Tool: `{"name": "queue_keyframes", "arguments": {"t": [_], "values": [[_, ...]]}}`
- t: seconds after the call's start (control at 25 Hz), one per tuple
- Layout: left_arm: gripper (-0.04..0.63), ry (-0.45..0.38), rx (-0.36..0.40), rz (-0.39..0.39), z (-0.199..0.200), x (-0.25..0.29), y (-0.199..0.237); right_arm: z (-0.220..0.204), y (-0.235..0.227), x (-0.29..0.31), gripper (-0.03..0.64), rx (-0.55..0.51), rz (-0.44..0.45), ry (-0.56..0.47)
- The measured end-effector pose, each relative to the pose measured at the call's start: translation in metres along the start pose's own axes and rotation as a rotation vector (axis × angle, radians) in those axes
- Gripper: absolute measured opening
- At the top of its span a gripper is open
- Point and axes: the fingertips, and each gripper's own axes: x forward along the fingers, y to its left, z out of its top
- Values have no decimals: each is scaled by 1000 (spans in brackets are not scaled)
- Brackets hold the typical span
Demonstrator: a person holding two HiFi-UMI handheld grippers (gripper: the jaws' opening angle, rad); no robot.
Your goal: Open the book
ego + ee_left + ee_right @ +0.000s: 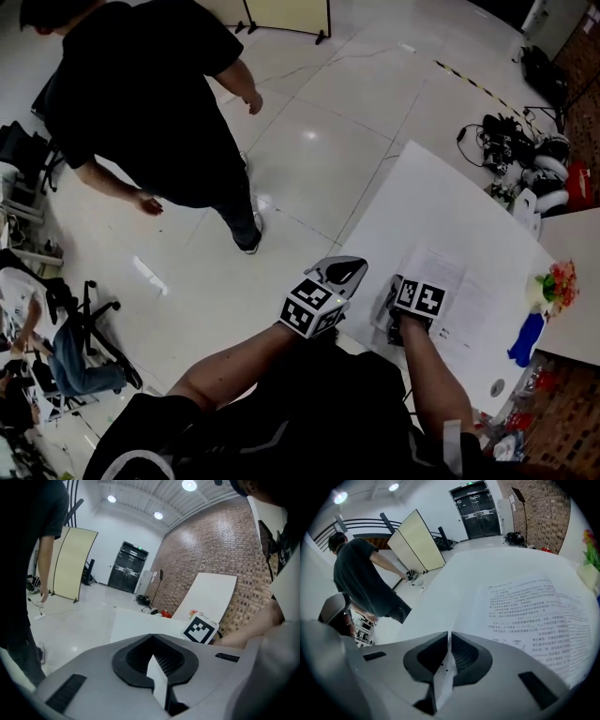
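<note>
Head view: white table [441,197] fills the right of the frame. The book [457,292] lies open on it, printed pages up, toward the lower right.

- Both grippers sit at the book's left side, near the table's lower-left edge.
- The right gripper [401,292] touches the book's left margin. The left gripper [343,272] is just beside it, further left and off the pages.
- The right one is the nearer of the two.

Right gripper view: right gripper [446,660] has its jaws closed on a thin white leaf [443,679], seen edge-on, with small dark specks on it.

- The book [534,616] spreads flat to the right of the jaws.
- Its lines of print run across the frame, and the page stretches away toward the upper right.
- Bare table [487,573] lies ahead.

Left gripper view: left gripper [157,667] has its jaws together too, pinching a white strip [157,684]. I cannot tell whether that is a page or the cover. No print shows here, only the table's far end and a brick wall.

Only the head view shows the two grippers side by side. Only the gripper views show what each one pinches.

Judgement: the book looks open already. Any further turn would swing the pinched leaf across the spine, leftward away from the flat pages.

Another person in black [141,103] stands at upper left, well apart from the table.
</note>
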Motion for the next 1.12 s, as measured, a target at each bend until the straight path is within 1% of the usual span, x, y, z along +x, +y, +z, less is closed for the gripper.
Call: {"name": "queue_keyframes", "arguments": {"t": [0.12, 0.24, 0.36, 0.48, 0.56, 0.64, 0.76, 0.88, 1.0, 1.12], "values": [[-5, 11, -2, -5, -3, 0, 5, -2, 7, 6, 6, -33, -10, 6], [-5, 11, -15, -17, -2, 3, 0, 5, 15, -8, 5, -24, 36, -44], [-5, -16, -32, -33, 13, 13, -11, 28, 16, -43, 5, -41, 105, -170], [-5, -63, 0, -48, 38, 23, -30, 56, -3, -91, 5, -44, 116, -318], [-5, -93, 19, -56, 53, 27, -44, 71, -16, -128, 5, -49, 110, -409], [-5, -117, 30, -66, 66, 31, -60, 83, -30, -166, 5, -77, 103, -484], [-5, -140, 55, -82, 80, 40, -86, 96, -59, -223, 5, -127, 65, -589], [-5, -159, 89, -117, 91, 47, -117, 99, -95, -280, 5, -149, 13, -705], [-5, -192, 162, -154, 113, 52, -140, 101, -128, -329, 5, -174, -24, -816], [-5, -244, 201, -164, 142, 50, -156, 96, -152, -359, 5, -186, -58, -869]]}}
